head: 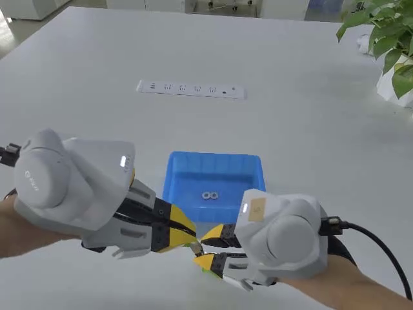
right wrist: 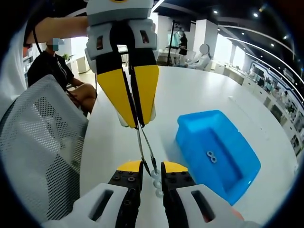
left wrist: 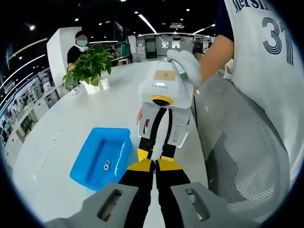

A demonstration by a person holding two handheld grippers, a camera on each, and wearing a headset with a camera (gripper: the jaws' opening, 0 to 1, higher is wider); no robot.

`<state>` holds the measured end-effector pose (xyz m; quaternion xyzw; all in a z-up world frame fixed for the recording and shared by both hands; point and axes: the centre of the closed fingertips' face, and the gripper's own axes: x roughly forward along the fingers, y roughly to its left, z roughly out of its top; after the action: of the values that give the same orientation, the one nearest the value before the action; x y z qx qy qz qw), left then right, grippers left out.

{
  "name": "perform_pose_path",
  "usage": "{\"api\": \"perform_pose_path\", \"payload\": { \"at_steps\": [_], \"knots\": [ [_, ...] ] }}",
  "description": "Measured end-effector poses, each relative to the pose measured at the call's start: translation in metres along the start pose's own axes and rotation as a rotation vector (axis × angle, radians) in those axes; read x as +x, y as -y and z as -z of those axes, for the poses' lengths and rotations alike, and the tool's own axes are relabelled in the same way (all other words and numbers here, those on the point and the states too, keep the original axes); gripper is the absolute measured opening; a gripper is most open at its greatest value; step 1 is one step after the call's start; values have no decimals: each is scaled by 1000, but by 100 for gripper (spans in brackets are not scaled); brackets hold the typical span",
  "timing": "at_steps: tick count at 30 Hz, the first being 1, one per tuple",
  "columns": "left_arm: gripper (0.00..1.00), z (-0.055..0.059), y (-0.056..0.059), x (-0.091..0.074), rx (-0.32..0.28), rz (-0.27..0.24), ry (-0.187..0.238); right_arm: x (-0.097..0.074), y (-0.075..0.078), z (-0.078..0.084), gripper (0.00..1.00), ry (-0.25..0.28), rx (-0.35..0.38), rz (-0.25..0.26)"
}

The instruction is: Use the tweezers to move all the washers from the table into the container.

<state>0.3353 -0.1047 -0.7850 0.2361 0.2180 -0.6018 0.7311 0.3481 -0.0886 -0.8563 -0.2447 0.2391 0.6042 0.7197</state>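
Observation:
A blue container (head: 213,169) sits mid-table with two washers (head: 210,195) in it; it also shows in the left gripper view (left wrist: 97,151) and the right gripper view (right wrist: 223,166). My left gripper (head: 192,240) is shut on thin metal tweezers (right wrist: 144,145), which point toward my right gripper (head: 213,248). The right gripper's (right wrist: 152,170) yellow jaws press in on the tweezers' tips, just in front of the container. Small pale washers (right wrist: 157,184) lie on the table between those jaws. The two grippers face each other, tips almost touching (left wrist: 154,159).
A white power strip (head: 191,89) lies beyond the container. A potted plant (head: 387,39) stands at the far right corner. A mesh chair (left wrist: 242,156) is at the table's near edge. Bare white table (head: 303,116) spreads around the container.

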Motion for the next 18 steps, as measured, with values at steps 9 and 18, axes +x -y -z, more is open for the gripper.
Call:
{"api": "perform_pose_path", "payload": {
  "at_steps": [9,18],
  "knots": [
    [5,4,-2,3,-2,7,-23,3,0,2,16,1,13,-7],
    [5,3,-2,6,-3,22,-35,4,-1,6,16,-3,27,-15]
  ]
}}
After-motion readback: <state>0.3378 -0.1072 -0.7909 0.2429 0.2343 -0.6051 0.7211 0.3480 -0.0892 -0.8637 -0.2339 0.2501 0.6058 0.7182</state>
